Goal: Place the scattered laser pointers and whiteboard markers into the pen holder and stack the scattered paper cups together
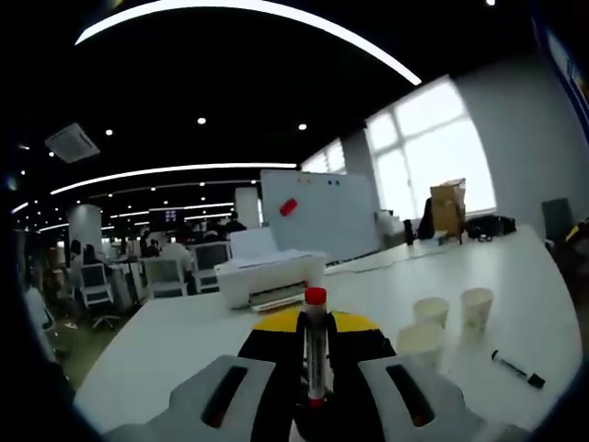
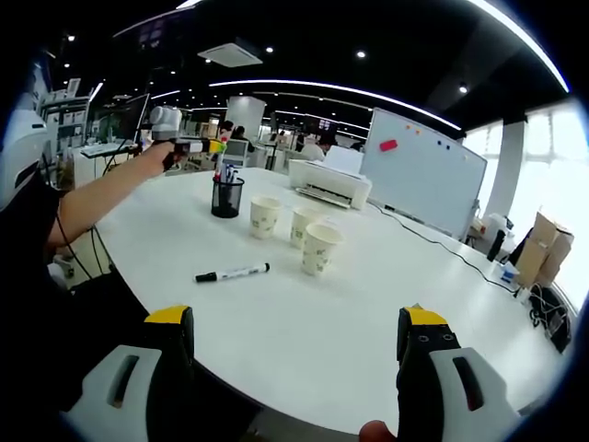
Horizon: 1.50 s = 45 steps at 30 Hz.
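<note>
My left gripper (image 1: 316, 391) is shut on a whiteboard marker with a red cap (image 1: 316, 345), which stands upright between the jaws. In the right gripper view a person's arm holds the left gripper (image 2: 184, 140) in the air, a little above and to the left of the black mesh pen holder (image 2: 226, 196). Three paper cups (image 2: 265, 216) (image 2: 304, 224) (image 2: 321, 249) stand apart on the white table (image 2: 304, 322); the cups (image 1: 431, 311) also appear in the left gripper view. A black-capped marker (image 2: 232, 273) (image 1: 517, 369) lies flat near them. My right gripper (image 2: 294, 354) is open over the table's near edge.
A white printer (image 2: 329, 184) (image 1: 267, 276) sits at the back of the table, with a whiteboard (image 2: 423, 170) (image 1: 317, 216) behind it. A cable runs across the table's far side. A cardboard box (image 2: 543, 244) stands on the floor to the right. Office desks and chairs lie beyond.
</note>
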Each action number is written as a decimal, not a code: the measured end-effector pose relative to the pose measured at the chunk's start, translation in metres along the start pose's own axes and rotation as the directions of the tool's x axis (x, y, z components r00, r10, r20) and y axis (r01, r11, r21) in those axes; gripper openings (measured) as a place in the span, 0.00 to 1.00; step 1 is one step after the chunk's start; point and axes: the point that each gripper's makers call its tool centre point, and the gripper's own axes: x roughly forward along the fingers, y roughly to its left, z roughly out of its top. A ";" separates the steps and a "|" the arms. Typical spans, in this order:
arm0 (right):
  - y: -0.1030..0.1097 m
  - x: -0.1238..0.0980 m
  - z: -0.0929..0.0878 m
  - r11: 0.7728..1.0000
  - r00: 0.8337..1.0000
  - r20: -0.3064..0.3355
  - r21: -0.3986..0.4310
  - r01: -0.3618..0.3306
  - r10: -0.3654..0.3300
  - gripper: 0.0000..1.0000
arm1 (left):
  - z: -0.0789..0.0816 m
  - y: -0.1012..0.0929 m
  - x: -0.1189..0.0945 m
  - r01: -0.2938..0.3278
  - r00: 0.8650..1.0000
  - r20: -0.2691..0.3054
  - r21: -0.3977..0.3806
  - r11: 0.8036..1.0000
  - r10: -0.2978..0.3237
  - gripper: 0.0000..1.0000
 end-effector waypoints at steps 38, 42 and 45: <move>0.000 0.001 0.001 1.000 1.000 -0.004 -0.011 -0.001 0.001 0.86 | -0.020 0.010 0.000 -0.014 0.998 -0.068 -0.066 0.998 0.010 0.15; 0.000 0.001 0.001 1.000 1.000 -0.006 -0.009 0.001 -0.001 0.86 | -0.023 0.012 0.000 -0.019 0.997 -0.077 -0.072 0.997 0.013 0.15; 0.001 0.002 0.000 1.000 1.000 -0.008 -0.010 -0.003 0.002 0.86 | -0.024 0.013 -0.001 -0.019 0.997 -0.081 -0.073 0.997 0.013 0.15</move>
